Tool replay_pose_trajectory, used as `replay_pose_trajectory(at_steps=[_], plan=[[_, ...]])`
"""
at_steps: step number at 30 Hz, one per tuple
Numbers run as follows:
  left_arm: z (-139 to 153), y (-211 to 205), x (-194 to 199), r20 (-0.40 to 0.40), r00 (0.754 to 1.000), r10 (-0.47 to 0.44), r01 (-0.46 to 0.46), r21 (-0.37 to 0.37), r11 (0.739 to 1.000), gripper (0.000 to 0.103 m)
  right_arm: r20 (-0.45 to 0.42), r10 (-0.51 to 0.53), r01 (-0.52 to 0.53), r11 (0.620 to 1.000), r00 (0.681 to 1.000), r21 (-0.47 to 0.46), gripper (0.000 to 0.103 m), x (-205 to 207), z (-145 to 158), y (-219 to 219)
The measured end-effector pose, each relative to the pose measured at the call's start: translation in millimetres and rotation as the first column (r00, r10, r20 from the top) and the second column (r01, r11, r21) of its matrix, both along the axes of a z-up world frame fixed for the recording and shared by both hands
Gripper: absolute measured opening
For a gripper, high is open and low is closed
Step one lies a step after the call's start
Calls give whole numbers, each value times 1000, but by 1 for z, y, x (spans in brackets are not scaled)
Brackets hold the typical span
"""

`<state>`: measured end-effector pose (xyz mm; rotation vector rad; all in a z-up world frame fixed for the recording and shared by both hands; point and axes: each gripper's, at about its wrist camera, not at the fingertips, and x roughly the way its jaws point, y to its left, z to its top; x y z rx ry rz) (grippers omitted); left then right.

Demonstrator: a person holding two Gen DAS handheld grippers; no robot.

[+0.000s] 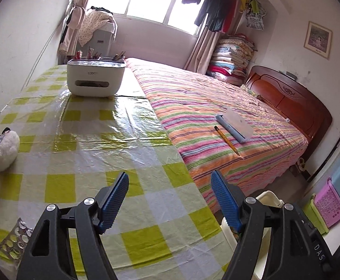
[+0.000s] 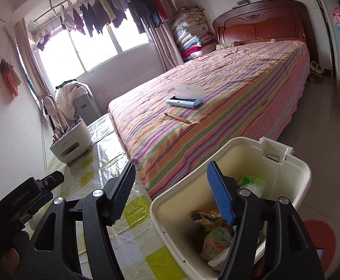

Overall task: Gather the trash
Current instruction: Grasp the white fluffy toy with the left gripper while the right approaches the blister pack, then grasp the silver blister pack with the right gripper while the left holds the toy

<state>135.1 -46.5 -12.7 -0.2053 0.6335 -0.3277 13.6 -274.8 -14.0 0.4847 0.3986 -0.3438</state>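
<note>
On the checked plastic-covered surface (image 1: pixel 81 126) in the left view, left tool (image 1: pixel 170 200) stands apart, empty; crumpled white wad (image 1: pixel 4 150) and foil blister pack (image 1: pixel 15 241) lie left of it, likely trash left to collect. Right view: right tool (image 2: pixel 172 193) apart, empty, above the cream plastic bin (image 2: pixel 170 212), which holds crinkled wrappers (image 2: pixel 213 233). Judged partly done.

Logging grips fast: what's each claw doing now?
Left claw: open, holding nothing.
Right claw: open, holding nothing, over the bin.
</note>
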Motion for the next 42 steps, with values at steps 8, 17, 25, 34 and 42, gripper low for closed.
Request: replay_pose_trajectory(at_steps=[8, 17, 25, 34, 42], plan=[[-9, 152, 35, -88, 930, 357, -361, -30, 932, 71, -43, 198, -198, 980, 979, -16, 66, 30, -5, 68], [-44, 219, 71, -186, 876, 444, -429, 118, 896, 71, -87, 467, -461, 884, 880, 80, 71, 65, -16, 153], [-65, 224, 90, -235, 876, 422, -387, 179, 904, 71, -166, 683, -680, 728, 711, 82, 72, 87, -31, 257], [-72, 228, 100, -273, 888, 369, -326, 192, 926, 51, -264, 702, -677, 710, 661, 194, 72, 114, -59, 291], [-72, 235, 89, -268, 906, 328, -292, 167, 942, 38, -328, 681, -699, 711, 655, 80, 72, 122, -61, 315]])
